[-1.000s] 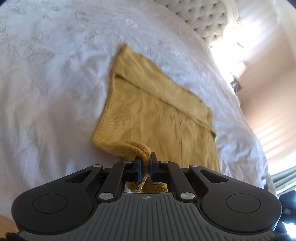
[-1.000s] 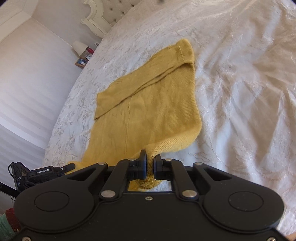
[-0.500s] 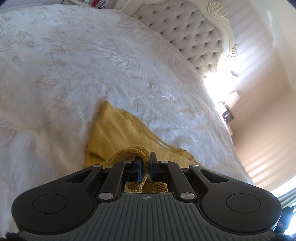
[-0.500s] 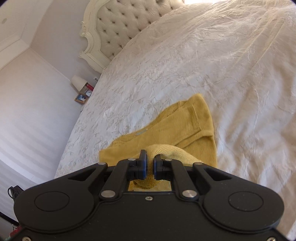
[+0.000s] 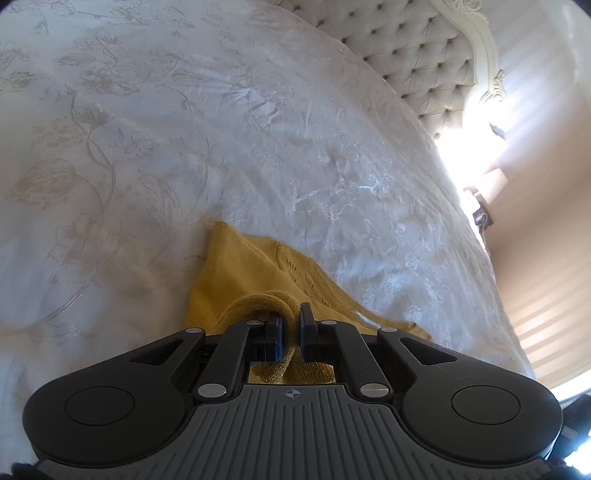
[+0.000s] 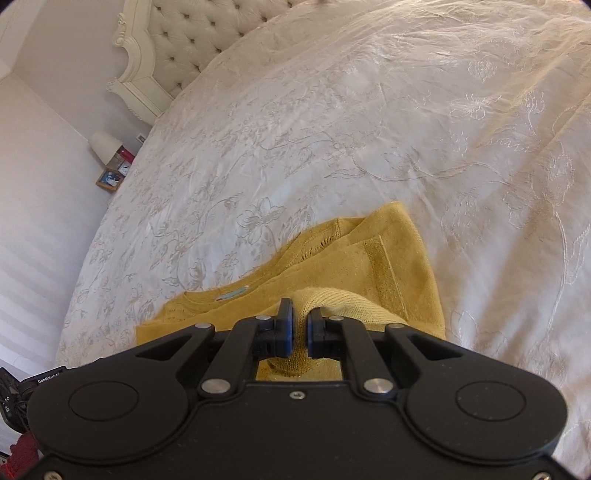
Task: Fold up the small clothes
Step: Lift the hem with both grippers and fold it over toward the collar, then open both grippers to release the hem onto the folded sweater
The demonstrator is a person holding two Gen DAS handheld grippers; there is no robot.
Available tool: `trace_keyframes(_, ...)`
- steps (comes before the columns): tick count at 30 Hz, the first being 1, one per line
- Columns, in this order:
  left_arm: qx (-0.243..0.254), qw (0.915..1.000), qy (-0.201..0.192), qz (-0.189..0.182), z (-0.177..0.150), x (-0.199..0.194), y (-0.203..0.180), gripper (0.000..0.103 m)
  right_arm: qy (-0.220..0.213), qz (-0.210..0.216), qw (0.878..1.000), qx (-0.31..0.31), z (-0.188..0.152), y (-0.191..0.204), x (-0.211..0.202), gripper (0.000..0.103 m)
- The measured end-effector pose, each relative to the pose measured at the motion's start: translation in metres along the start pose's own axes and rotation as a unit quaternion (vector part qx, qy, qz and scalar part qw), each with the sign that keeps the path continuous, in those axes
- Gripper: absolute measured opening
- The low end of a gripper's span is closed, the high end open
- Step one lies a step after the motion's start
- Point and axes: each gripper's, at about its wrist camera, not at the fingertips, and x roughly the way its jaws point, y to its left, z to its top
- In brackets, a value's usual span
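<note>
Mustard-yellow knitted sweater (image 5: pixel 236 280) spread on white floral-embroidered bedspread (image 5: pixel 184 129), well short of the cream tufted headboard (image 5: pixel 406 48) at its far edge. Ribbed hem bunched and pinched tight between both fingers of left gripper (image 5: pixel 290 328). Another fold of the same knit (image 6: pixel 369 269) clamped likewise in right gripper (image 6: pixel 300 330), jaws nearly meeting. Small label visible at the neckline (image 6: pixel 232 293).

Tufted headboard (image 6: pixel 192 40), white embroidered bedspread (image 6: pixel 369 129).

A sweater (image 6: pixel 388 258) is spread on the bed cover (image 6: pixel 332 129), its near hem pinched in both grippers, the headboard (image 6: pixel 192 33) beyond.
</note>
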Motion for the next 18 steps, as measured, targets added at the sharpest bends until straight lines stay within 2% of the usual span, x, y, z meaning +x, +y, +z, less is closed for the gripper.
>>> trace_keyframes(5,0.002,0.9996,0.023,0.017,0.010,0.032,0.009,0.009,0.013,-0.035,0.999,0.012,0.013,-0.005,0.026,0.016)
trace_keyframes(8,0.002,0.9989,0.035,0.032,0.015,0.049,0.015,0.010,0.024,-0.051,0.998,0.026,0.019,-0.011,0.040,0.022)
trace_keyframes(10,-0.004,0.9986,0.040,0.035,0.018,0.058,0.021,0.022,0.026,-0.055,0.997,0.040,0.023,-0.016,0.047,0.023)
trace_keyframes(12,-0.009,0.9987,0.038,0.032,0.021,0.063,0.026,0.025,0.022,-0.066,0.996,0.051,0.028,-0.021,0.051,0.026)
trace_keyframes(13,-0.013,0.9989,0.036,0.028,0.023,0.063,0.029,0.025,0.015,-0.068,0.996,0.055,0.030,-0.023,0.051,0.029)
trace_keyframes(14,-0.014,0.9991,0.032,0.025,0.025,0.062,0.030,0.029,0.006,-0.069,0.996,0.058,0.032,-0.024,0.049,0.037)
trace_keyframes(15,-0.012,0.9994,0.023,0.024,0.027,0.059,0.030,0.035,-0.008,-0.072,0.996,0.060,0.034,-0.024,0.045,0.047)
trace_keyframes(16,-0.005,0.9996,0.006,0.027,0.031,0.054,0.029,0.040,-0.018,-0.074,0.995,0.060,0.035,-0.024,0.041,0.051)
trace_keyframes(18,0.017,0.9990,-0.024,0.035,0.037,0.043,0.027,0.060,-0.034,-0.084,0.995,0.052,0.037,-0.023,0.033,0.052)
